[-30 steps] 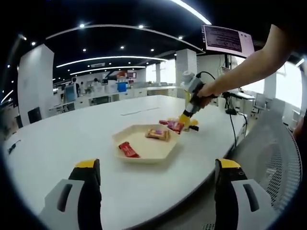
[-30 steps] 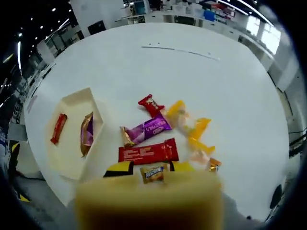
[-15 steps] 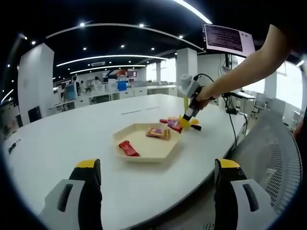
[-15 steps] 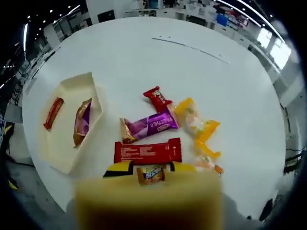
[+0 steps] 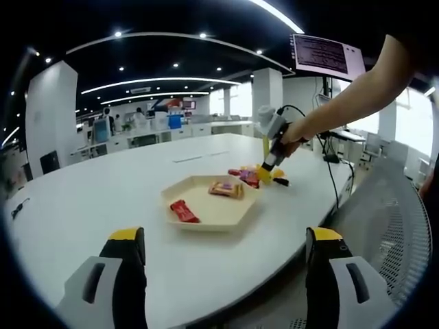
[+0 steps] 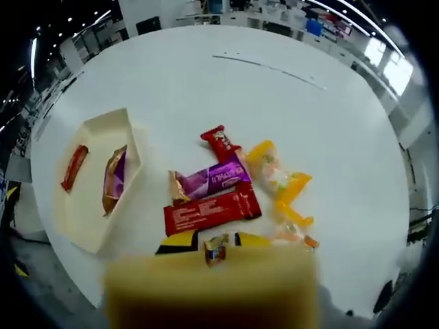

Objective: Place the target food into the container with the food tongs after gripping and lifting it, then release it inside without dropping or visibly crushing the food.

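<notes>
between the right gripper's (image 6: 216,241) closed yellow tips sits a small gold candy (image 6: 216,248); the cream tray (image 6: 132,147) lies to its left, while the left gripper (image 5: 219,236) hangs open, farther away.

A: Ceiling strips and spotlights (image 5: 158,83) are lighting the hall brightly, and windows (image 5: 415,120) are blowing out to white.

B: The white table (image 6: 329,144) is glaring a little. The fisheye is bending the edges, and the yellow block (image 6: 209,288) up close is blurring badly.
</notes>
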Demonstrator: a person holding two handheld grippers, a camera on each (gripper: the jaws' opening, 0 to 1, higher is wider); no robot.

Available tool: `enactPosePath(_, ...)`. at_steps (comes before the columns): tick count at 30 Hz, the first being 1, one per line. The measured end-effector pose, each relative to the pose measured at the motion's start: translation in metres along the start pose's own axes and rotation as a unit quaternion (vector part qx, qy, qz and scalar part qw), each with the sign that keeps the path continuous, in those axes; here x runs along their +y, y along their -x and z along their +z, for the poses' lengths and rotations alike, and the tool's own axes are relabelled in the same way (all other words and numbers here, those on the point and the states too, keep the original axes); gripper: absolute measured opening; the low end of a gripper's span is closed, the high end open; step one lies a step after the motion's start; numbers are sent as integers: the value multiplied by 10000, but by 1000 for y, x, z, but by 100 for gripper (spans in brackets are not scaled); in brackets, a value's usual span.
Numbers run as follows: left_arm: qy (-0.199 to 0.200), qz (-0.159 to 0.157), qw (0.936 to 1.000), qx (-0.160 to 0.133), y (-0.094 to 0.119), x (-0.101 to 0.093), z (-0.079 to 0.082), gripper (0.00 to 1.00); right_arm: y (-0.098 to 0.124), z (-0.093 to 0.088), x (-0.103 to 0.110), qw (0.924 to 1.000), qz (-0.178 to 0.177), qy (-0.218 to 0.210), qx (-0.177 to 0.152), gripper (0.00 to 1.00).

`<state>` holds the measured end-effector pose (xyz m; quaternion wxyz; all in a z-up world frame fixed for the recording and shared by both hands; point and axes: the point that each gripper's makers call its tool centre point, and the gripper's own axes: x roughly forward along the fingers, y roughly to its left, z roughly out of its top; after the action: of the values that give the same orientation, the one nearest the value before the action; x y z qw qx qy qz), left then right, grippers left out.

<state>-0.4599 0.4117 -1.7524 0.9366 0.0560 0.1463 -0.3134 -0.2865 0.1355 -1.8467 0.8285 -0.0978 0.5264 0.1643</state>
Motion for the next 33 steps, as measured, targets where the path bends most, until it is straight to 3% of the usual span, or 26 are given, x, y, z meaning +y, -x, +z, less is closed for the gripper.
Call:
enactPosePath(4,4,-1,10000,8,0,0,0,94,2,-1,-1,9999,15,-116,-26,17)
enactPosePath(15,35,-26,10000,21,0,-1,-1,92,7,-4,-6,9999,-81,81,-2,18)
enactPosePath(18,38,-55,10000,72,0,-2,-2,90,11,-1,-5,9999,-39,116,-31,18)
enactPosePath(33,-46,-97,9999,-99,0,-3,3,99,47,22,3,9996,-13,59,-276,18)
